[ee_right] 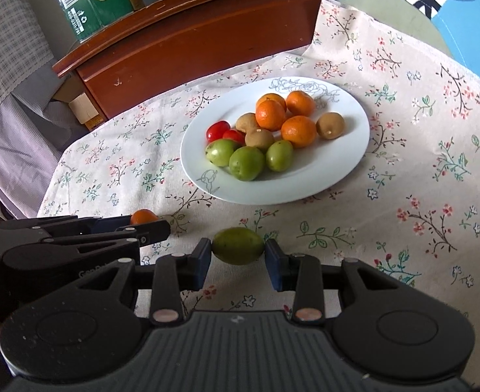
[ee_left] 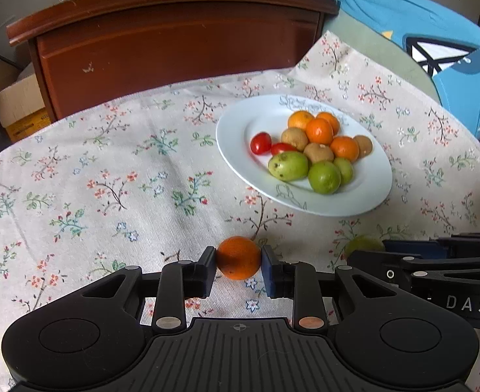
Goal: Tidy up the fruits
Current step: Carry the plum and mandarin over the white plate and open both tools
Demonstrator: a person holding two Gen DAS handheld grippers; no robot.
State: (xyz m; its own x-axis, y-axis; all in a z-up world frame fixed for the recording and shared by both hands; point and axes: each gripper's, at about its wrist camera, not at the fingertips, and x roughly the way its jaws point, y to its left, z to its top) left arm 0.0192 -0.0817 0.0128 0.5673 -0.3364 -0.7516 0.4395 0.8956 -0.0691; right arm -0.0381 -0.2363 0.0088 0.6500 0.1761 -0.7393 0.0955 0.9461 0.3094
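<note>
Nearest in the left wrist view: left tool (ee_left: 238, 263) clenched on a small round orange tangerine (ee_left: 238, 257), blue pads touching its two sides, fruit low over the floral-print cloth of the tabletop (ee_left: 76, 196). Skin smooth, evenly orange, slightly glossy. To the right in the same view, black body of the right tool (ee_left: 436, 261) seen side-on, with only a blurred sliver of green fruit showing beyond it.

Nearest in the right wrist view: right tool (ee_right: 238, 250) grasping a small oval green fruit (ee_right: 237, 245), pads pressed on its two ends, dull olive skin with faint speckles. Left tool (ee_right: 135, 225) visible here at the left edge, tangerine (ee_right: 143, 216) peeking above its fingers.

Farther back, oval white ceramic plate (ee_left: 240, 124) with a thin line drawing on its rim, resting on the cloth. On it, clustered and touching: three green fruits (ee_left: 288, 165) at the near side, three brown round fruits (ee_left: 318, 152) in the middle, four tangerines (ee_left: 319, 130) at the far side, two red cherry tomatoes (ee_left: 261, 143) to the left.

Right wrist view alone: plate drawing more fully shown, all fruits separated more clearly, a green printed carton (ee_right: 89, 0) on top of the cabinet, checked fabric at far left.

Farthest: dark red-brown wooden cabinet (ee_left: 174, 39) behind the tabletop, open cardboard box (ee_left: 14, 101) beside it, blue plush toy (ee_left: 419, 32) at upper right.
</note>
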